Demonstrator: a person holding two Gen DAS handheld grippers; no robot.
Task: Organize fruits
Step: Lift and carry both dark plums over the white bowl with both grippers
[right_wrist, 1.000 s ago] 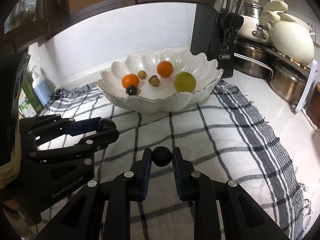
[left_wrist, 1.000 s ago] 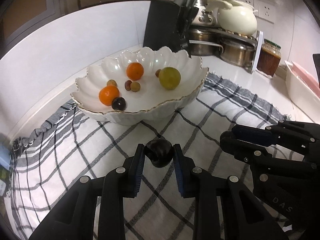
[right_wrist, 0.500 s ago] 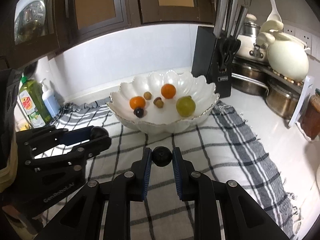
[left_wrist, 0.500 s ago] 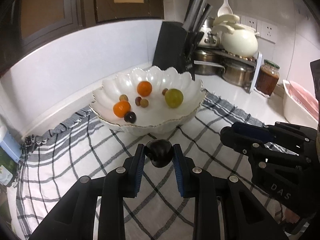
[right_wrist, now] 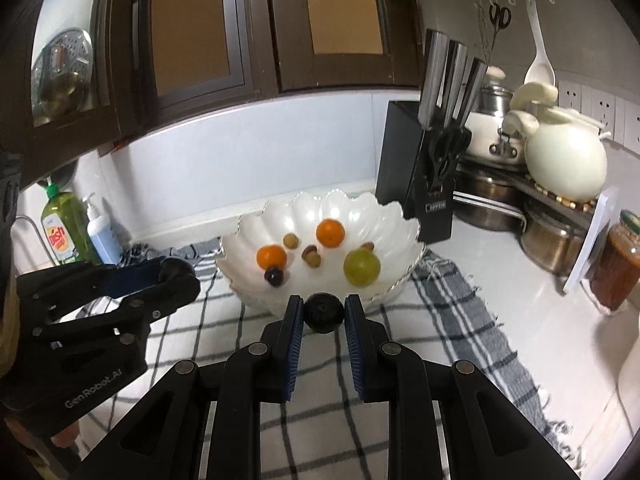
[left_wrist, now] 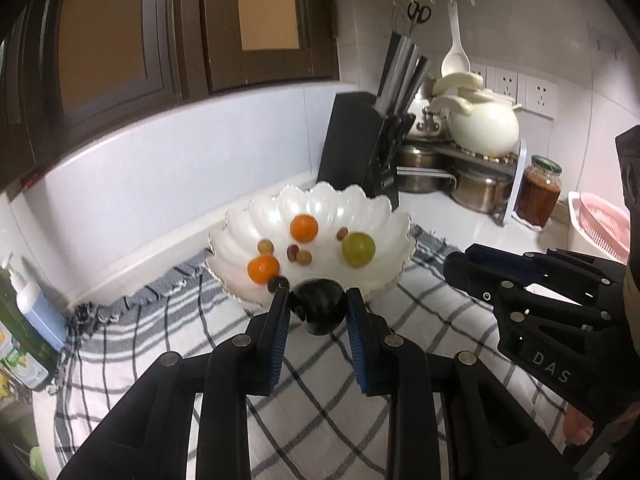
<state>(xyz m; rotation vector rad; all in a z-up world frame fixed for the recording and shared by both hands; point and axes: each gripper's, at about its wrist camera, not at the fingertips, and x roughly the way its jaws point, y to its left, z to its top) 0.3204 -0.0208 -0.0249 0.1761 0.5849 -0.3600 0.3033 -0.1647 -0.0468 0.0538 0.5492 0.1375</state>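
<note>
the left claw (left_wrist: 318,306) grips a dark plum (left_wrist: 319,306) above the checked cloth (left_wrist: 432,320), just near of the white scalloped bowl (left_wrist: 240,236). the right claw (right_wrist: 323,312) grips a smaller dark round fruit (right_wrist: 324,312) beside it. oranges (right_wrist: 330,233), a green fruit (right_wrist: 361,267) and small fruits lie in the bowl.

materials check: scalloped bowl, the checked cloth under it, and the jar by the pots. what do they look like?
Scalloped bowl: likely glazed ceramic, possibly glass; glossy white with bright glare and a thin metallic-looking rim line.
Checked cloth: woven fabric, matte; fringed edge and soft wrinkles.
Jar: seems clear glass; reddish-brown contents show through, green lid on top.
</note>
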